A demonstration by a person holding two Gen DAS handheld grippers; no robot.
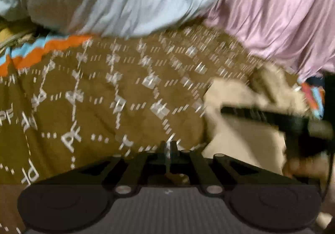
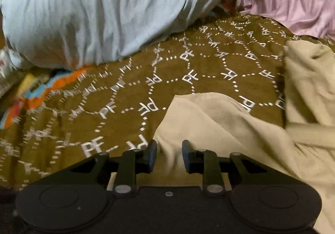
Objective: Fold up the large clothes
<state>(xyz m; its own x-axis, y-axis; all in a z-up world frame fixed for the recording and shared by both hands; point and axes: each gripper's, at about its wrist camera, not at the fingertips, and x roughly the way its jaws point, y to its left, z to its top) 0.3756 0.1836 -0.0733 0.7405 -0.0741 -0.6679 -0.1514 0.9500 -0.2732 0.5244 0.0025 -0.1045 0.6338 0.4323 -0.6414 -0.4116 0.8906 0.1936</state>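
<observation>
- Left gripper [image 1: 169,148], left wrist view: jaws together, perhaps pinching a scrap of pale cloth, too blurred to tell. Beige garment [image 1: 236,129] lies right on the brown bedspread [image 1: 104,91].
- Right gripper [image 2: 169,155], right wrist view: jaws apart astride a garment [image 2: 209,121] ridge, not pressing. Best to close low on the fold.
- "PF" repeats across the bedspread [image 2: 209,66].

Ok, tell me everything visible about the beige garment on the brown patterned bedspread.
The beige garment is plain, soft woven-looking cloth, crumpled and unfolded, lying in loose ridges on the brown bedspread with white lettering. A second part rises at the right. The right gripper straddles a fold near its edge, jaws apart. In the left wrist view it is blurred.
</observation>
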